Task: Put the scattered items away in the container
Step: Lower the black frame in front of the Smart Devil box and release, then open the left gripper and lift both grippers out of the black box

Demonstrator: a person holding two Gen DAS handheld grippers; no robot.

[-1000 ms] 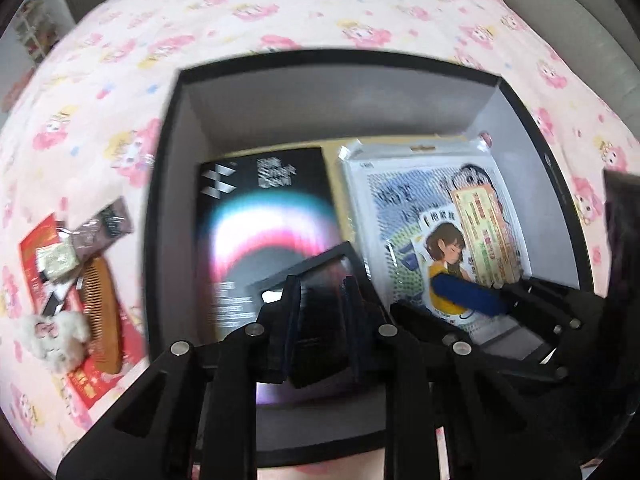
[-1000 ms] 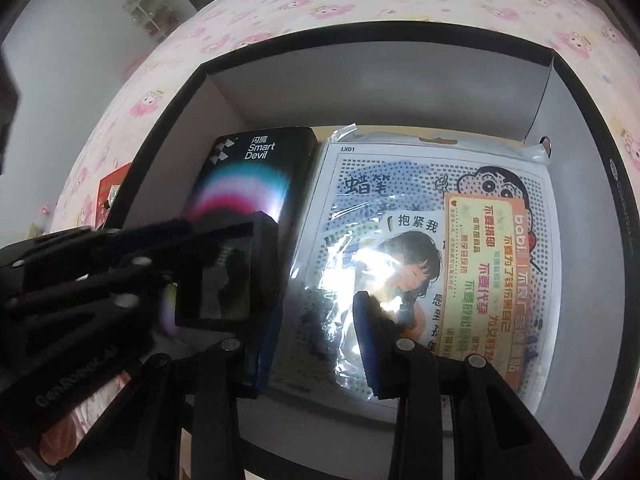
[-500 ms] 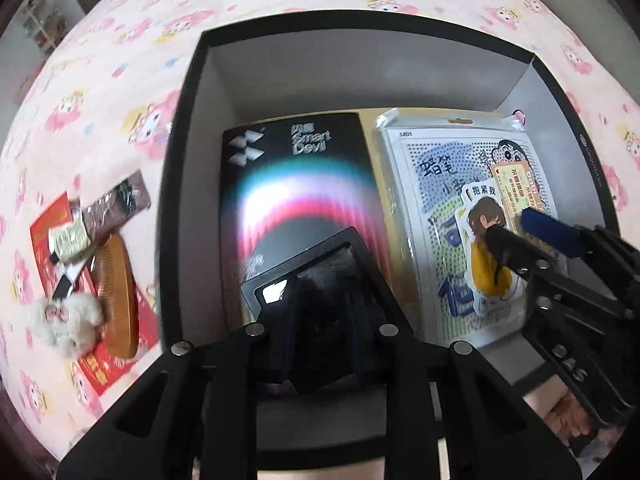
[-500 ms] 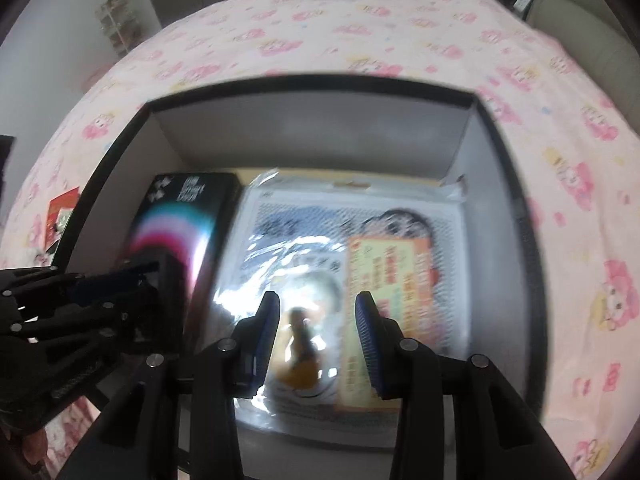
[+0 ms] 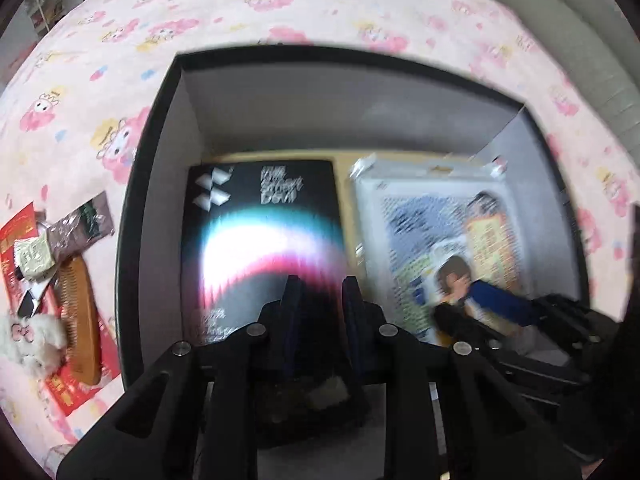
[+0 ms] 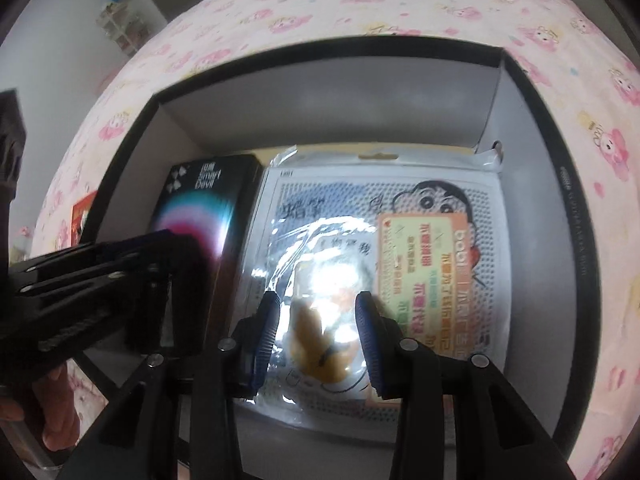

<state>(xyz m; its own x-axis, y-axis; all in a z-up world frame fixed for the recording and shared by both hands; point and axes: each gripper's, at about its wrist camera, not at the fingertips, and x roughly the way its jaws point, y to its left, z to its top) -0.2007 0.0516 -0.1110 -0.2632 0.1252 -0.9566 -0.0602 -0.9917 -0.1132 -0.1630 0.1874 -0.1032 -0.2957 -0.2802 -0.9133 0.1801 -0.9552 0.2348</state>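
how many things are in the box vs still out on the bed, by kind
In the box:
black carton: 1
cartoon pack: 1

Out on the bed:
wooden comb: 1
brown sachet: 1
pale sachet: 1
red packet: 1
white plush: 1

Total: 7 (2 in, 5 out). That pile overlaps, so more may be hidden.

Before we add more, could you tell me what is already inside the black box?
Inside the black box lie a black carton and, beside it, a cartoon packet. Anything beneath them is covered; the near corners are hidden by the grippers.
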